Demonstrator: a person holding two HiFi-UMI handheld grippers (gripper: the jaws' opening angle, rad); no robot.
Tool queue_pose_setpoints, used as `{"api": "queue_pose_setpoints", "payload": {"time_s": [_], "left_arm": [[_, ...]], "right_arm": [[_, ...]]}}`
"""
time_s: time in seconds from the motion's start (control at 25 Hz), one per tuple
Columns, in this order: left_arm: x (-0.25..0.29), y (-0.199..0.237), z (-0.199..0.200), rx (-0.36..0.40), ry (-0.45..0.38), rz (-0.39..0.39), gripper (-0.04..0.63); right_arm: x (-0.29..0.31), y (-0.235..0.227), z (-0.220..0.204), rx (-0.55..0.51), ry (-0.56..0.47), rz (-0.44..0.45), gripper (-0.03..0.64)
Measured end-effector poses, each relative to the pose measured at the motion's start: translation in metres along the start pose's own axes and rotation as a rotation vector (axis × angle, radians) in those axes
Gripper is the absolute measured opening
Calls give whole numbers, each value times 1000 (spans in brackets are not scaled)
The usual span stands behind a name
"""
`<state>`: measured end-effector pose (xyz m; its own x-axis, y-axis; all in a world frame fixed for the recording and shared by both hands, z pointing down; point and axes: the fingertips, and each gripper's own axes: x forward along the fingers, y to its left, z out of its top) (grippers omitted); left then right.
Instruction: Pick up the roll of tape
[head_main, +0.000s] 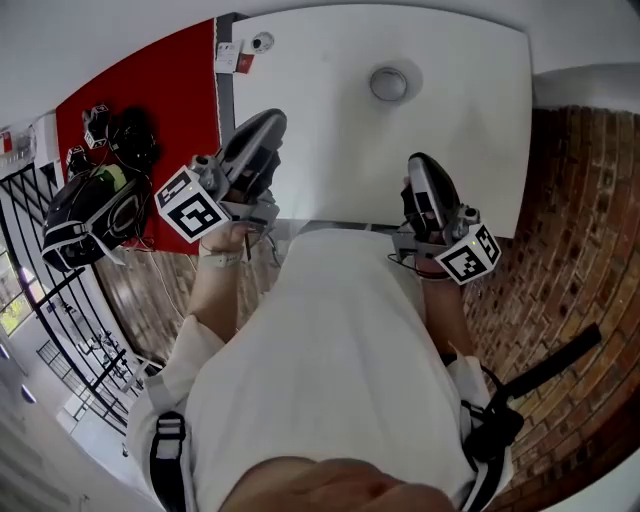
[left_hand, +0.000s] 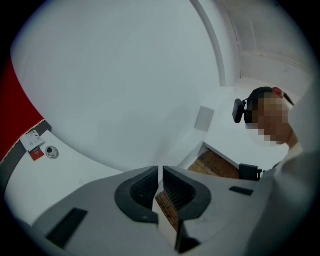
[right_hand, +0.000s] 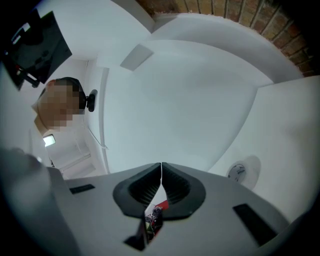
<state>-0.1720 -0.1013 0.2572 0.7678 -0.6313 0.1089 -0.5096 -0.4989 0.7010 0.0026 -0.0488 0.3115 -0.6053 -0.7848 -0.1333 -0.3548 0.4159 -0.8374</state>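
Note:
The roll of tape (head_main: 388, 83), a small grey ring, lies on the white table (head_main: 320, 140) toward its far side. In the right gripper view the roll of tape (right_hand: 239, 171) shows low at the right as a pale disc. My left gripper (head_main: 268, 125) hovers over the table's near left part, well short of the roll, jaws shut with nothing between them. My right gripper (head_main: 422, 165) hangs over the near right edge, also short of the roll. Its jaws meet at the tips and hold nothing. The left gripper (left_hand: 161, 172) sees only bare table and wall.
A small red-and-white card (head_main: 236, 58) and a round white object (head_main: 262, 42) sit at the table's far left corner. Black bags (head_main: 90, 210) lie on a red floor patch at the left. Brick floor (head_main: 570, 200) runs along the right.

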Motion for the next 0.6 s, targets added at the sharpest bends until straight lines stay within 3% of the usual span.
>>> {"api": "queue_pose_setpoints", "payload": {"time_s": [0.32,0.6], "left_arm": [[43,32,-7,32,106,101,12],[96,53,-24,75,243,147,54]], "right_arm": [[1,-41,11,53,-15,-38,23],[-8,-80,30,92,-51,-78,23]]}}
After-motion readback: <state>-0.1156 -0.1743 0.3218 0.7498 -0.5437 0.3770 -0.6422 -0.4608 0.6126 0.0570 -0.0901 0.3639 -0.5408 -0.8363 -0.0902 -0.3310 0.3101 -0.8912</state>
